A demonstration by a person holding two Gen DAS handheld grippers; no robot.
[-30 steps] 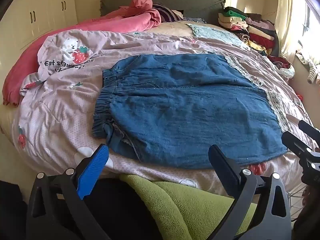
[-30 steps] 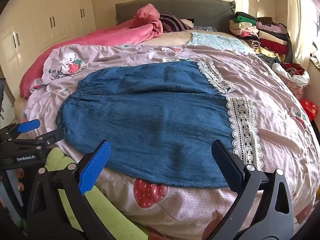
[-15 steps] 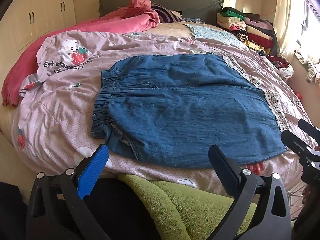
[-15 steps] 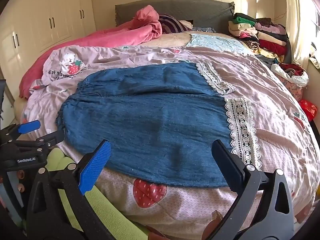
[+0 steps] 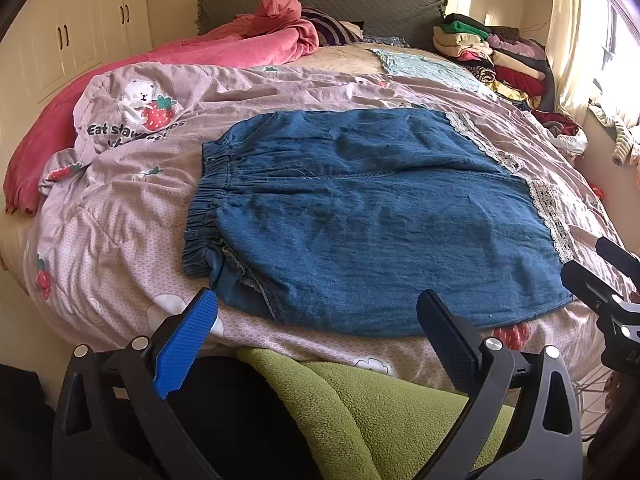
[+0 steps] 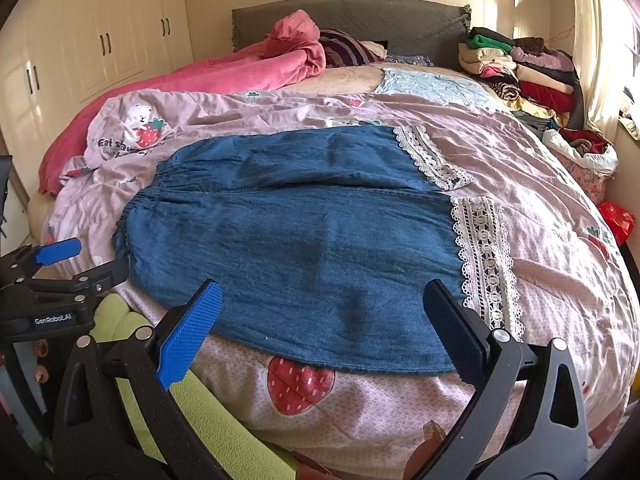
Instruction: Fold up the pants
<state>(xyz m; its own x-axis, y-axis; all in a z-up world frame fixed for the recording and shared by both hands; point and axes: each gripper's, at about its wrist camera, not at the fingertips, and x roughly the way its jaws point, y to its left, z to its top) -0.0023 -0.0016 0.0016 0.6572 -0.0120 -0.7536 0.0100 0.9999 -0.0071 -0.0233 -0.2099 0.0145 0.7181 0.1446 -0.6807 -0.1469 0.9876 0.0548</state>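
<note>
The blue pants point(image 5: 372, 220) were laid flat on the pink quilt point(image 5: 120, 216), both the left gripper point(image 5: 316, 320) and the right gripper point(image 6: 320, 308) were held spread and empty short of them, and quilt fabric could be pinched along with the hem.

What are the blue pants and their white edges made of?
The blue pants look like soft, matte denim-style cotton: woven texture, stitched seams, gathered waistband. The white edges look like lace, since the holes form a pattern. Exact fibres can't be told.
</note>
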